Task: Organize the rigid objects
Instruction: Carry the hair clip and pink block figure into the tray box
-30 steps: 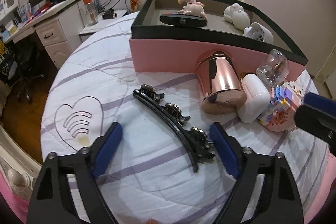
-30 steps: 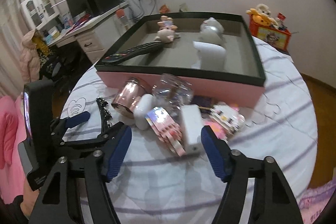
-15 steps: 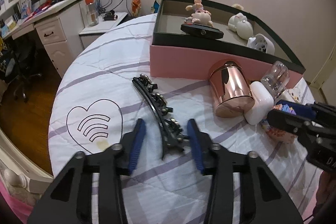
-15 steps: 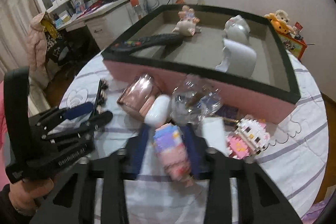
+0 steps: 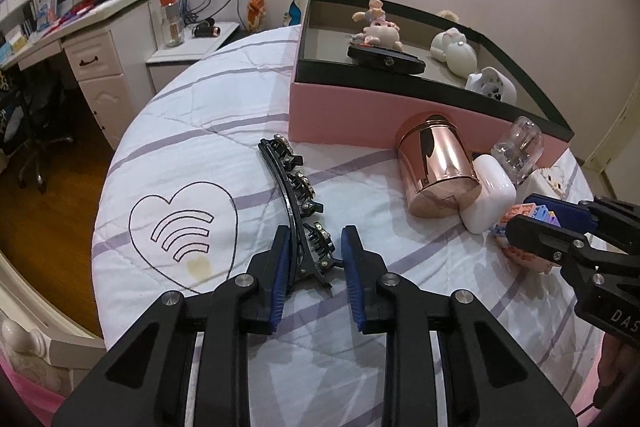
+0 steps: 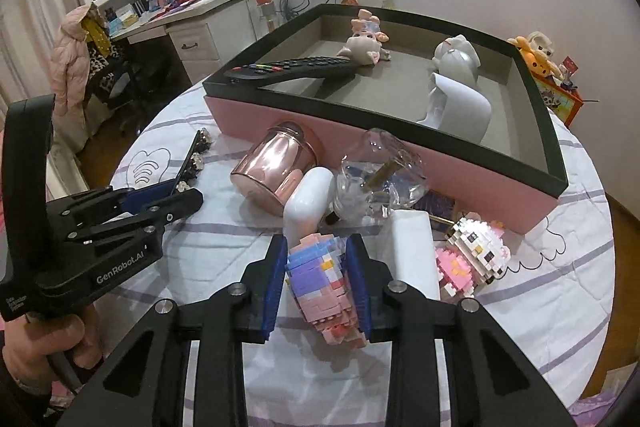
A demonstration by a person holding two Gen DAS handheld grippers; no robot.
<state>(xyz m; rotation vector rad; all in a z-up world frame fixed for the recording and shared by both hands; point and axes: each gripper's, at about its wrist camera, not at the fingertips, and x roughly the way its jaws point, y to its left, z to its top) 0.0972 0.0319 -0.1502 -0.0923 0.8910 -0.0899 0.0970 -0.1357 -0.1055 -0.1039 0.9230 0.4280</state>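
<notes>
A long black hair clip (image 5: 294, 187) lies on the white striped tablecloth. My left gripper (image 5: 314, 259) has its jaws closing tight, and both blue pads press on the clip's near end. A pink and purple block figure (image 6: 320, 279) sits between the pads of my right gripper (image 6: 318, 271), which is shut on it. The right wrist view shows the left gripper (image 6: 176, 193) at the left, in a person's hand. Behind stands the pink box with a black rim (image 5: 360, 115), holding a remote (image 6: 292, 67) and small figurines.
In front of the box lie a rose-gold can (image 5: 436, 167), a white case (image 5: 486, 199), a clear bottle (image 5: 518, 151), a white block (image 6: 414, 255) and a white and pink block figure (image 6: 476, 255). The round table's edge runs along the left, by a heart drawing (image 5: 184, 227).
Both grippers stood wide open a second ago. The left has closed on the hair clip's near end, and the right has closed on the pink and purple block figure.
</notes>
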